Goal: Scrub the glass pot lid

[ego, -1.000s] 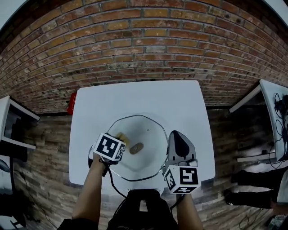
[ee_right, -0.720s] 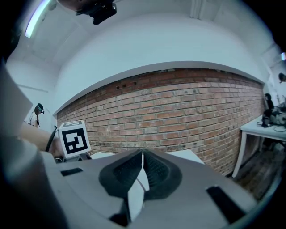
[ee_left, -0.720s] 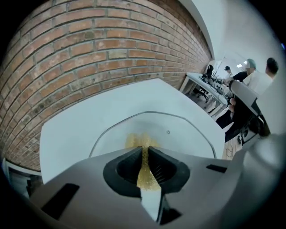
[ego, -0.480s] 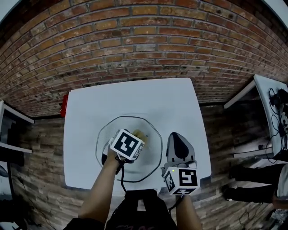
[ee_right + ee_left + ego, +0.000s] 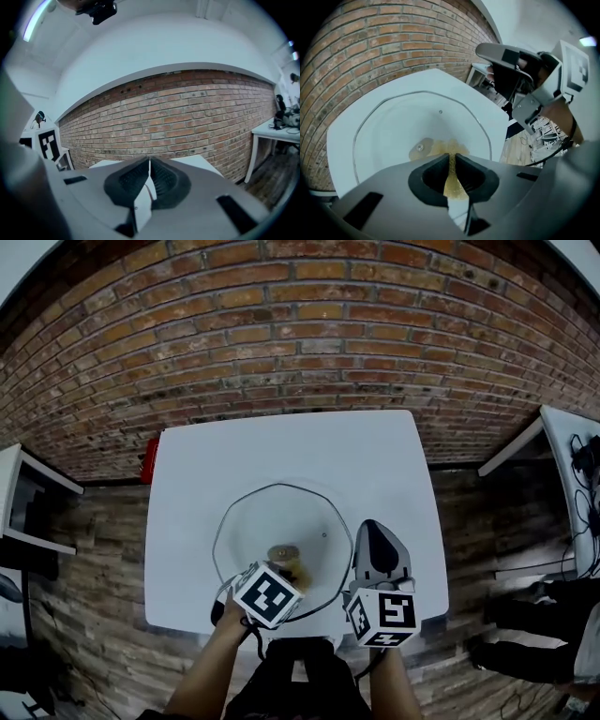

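Note:
The glass pot lid [image 5: 272, 517] lies flat on the white table [image 5: 187, 474], its brownish knob [image 5: 281, 551] in the middle. My left gripper [image 5: 292, 570] is over the lid's near part, just right of the knob, shut on a yellow scrub sponge [image 5: 294, 572] that presses on the glass. In the left gripper view the sponge [image 5: 452, 176] sits between the pads, with the knob [image 5: 421, 148] just beyond it. My right gripper [image 5: 373, 529] hovers by the lid's right rim. In its own view the right gripper [image 5: 149, 166] is shut on nothing and faces the wall.
A brick wall [image 5: 300, 324] runs behind the table. A red object [image 5: 150, 457] hangs at the table's left edge. Other white tables stand at far left [image 5: 28, 493] and far right [image 5: 562, 437]. The table's near edge is close to the person's body.
The left gripper with the sponge has swept over the lid from left of the knob, round its far side, to the near right of it. The right gripper has barely moved.

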A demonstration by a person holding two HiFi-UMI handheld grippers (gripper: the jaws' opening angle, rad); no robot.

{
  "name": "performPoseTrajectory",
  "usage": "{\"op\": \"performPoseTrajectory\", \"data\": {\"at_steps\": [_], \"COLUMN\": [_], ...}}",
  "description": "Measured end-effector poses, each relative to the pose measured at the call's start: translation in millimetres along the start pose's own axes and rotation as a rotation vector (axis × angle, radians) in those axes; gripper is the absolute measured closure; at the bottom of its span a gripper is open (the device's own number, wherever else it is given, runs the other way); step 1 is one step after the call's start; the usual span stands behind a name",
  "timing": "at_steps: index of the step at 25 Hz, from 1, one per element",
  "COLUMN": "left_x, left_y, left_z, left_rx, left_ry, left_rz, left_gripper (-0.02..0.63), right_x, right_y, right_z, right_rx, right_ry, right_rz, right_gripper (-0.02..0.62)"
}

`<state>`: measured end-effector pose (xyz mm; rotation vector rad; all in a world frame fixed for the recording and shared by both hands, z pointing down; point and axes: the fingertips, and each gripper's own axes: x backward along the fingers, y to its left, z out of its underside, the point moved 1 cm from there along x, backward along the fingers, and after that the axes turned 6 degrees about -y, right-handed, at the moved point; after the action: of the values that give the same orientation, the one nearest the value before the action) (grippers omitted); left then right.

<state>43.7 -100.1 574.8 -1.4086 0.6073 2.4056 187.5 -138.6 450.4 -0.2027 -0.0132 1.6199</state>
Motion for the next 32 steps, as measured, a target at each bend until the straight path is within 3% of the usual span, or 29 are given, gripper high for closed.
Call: {"op": "performPoseTrajectory", "data": {"at_steps": [7,11,15,21,26,32], "left_x": [33,38,25,-10,-30,-27], "left_y": [58,107,135,112,74,79], "left_z": [45,30,-8,-74,-99,-92], "left_rx": [0.096,0.133,0.141,0.064,-0.052,-0.019], "left_ry": [0.036,0.004,-0.030,-0.074,-0.078,-0.086], "left_rz": [-0.129,-0.203,-0.223,-0.167,-0.125,-0.125], "left_gripper": [0.563,0.563,0.562,0.562,0.563,0.561], "right_x": [-2,2,11,24,35,39], "right_y": [11,11,-1,-28,-41,-28], "right_z": [3,5,5,2,6,16], "right_rx": [-0.007,0.005,0.016,0.038,0.041,0.017], "right_ry": [0.004,0.011,0.020,0.028,0.037,0.070], "right_rz": [-0.024,-0.023,0.004,0.053,0.080,0.033], "right_gripper": [0.574,0.574,0.574,0.574,0.574,0.574]}}
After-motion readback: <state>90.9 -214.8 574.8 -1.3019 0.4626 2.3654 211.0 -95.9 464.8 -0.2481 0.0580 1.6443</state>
